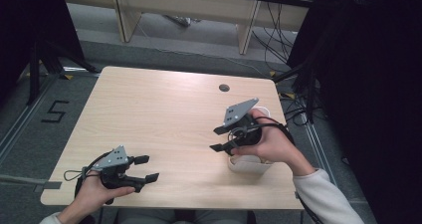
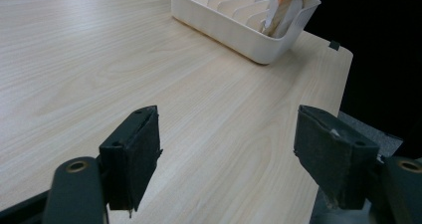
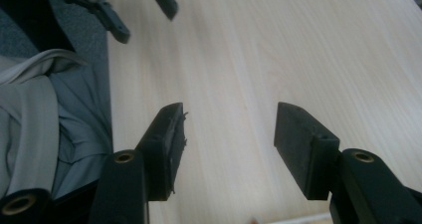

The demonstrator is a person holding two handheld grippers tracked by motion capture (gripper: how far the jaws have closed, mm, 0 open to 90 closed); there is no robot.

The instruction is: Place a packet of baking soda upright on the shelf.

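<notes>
A white slotted rack (image 2: 239,22) is seen at the near right part of the wooden table (image 1: 164,114), with a pale item marked in orange (image 2: 286,7) lodged in its end slot; what that item is cannot be told. In the high view the rack (image 1: 247,165) is mostly hidden under the right hand.

The right gripper (image 1: 222,138) is held just above the rack's left side, its jaws spread wide with nothing between them; in its own view they point across bare tabletop, away from the rack. The left gripper (image 1: 147,168) is held well to the left of the rack, near the table's front edge, its jaws likewise wide and empty and aimed toward the rack.

The step in hand is judged to be an approach, with nothing grasped yet. For the next move, the right gripper would need to be turned back toward the rack and lowered over the lodged item, the jaws kept apart until its sides are straddled. The rack may need to be steadied by the left gripper so it is not dragged along.
</notes>
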